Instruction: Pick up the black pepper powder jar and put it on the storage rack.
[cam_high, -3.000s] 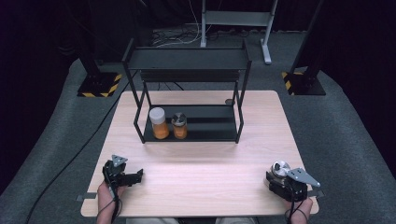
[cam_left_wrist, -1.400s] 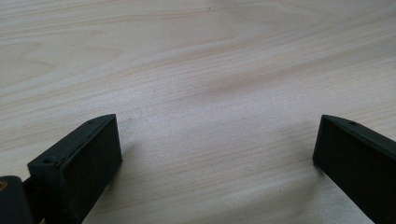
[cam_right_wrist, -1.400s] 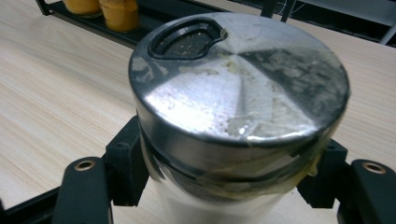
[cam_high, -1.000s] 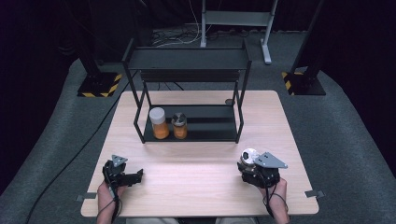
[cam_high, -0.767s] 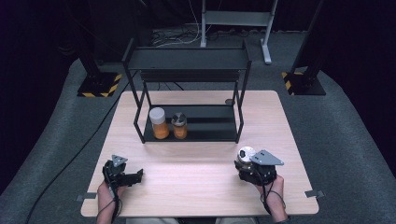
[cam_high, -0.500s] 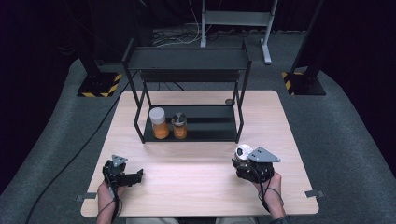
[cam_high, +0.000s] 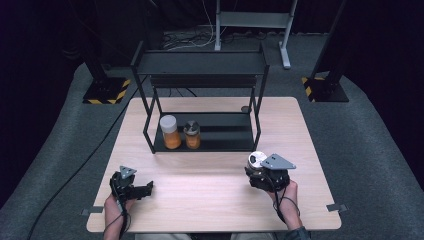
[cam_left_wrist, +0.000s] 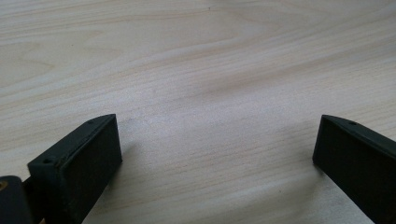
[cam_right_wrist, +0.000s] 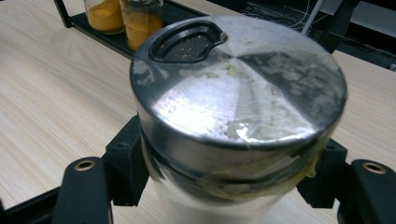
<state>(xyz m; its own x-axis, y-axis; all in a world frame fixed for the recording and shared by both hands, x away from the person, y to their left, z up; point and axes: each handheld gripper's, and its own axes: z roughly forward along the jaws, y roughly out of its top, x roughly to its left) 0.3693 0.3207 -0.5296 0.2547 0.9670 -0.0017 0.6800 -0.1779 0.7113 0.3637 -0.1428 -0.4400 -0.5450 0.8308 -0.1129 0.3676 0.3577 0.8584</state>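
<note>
My right gripper (cam_high: 260, 172) is shut on a spice jar (cam_high: 257, 160) with a round silver shaker lid (cam_right_wrist: 238, 79), held over the right front of the wooden table (cam_high: 215, 195). In the right gripper view both black jaws press the jar's sides just under the lid. A black two-level wire rack (cam_high: 200, 62) stands at the table's back; its lower shelf holds two jars of orange powder, one white-lidded (cam_high: 170, 132) and one silver-lidded (cam_high: 192, 135). My left gripper (cam_high: 147, 188) rests open at the front left, its jaws wide apart over bare wood (cam_left_wrist: 215, 107).
The right half of the rack's lower shelf (cam_high: 227, 132) is free. A small dark round object (cam_high: 245, 108) lies on the table behind the rack. Black stands with yellow-striped bases (cam_high: 105, 92) sit on the grey floor beyond the table.
My right gripper has carried the silver-lidded jar leftward and a little forward from the right front corner toward the rack. The left gripper has stayed still.
</note>
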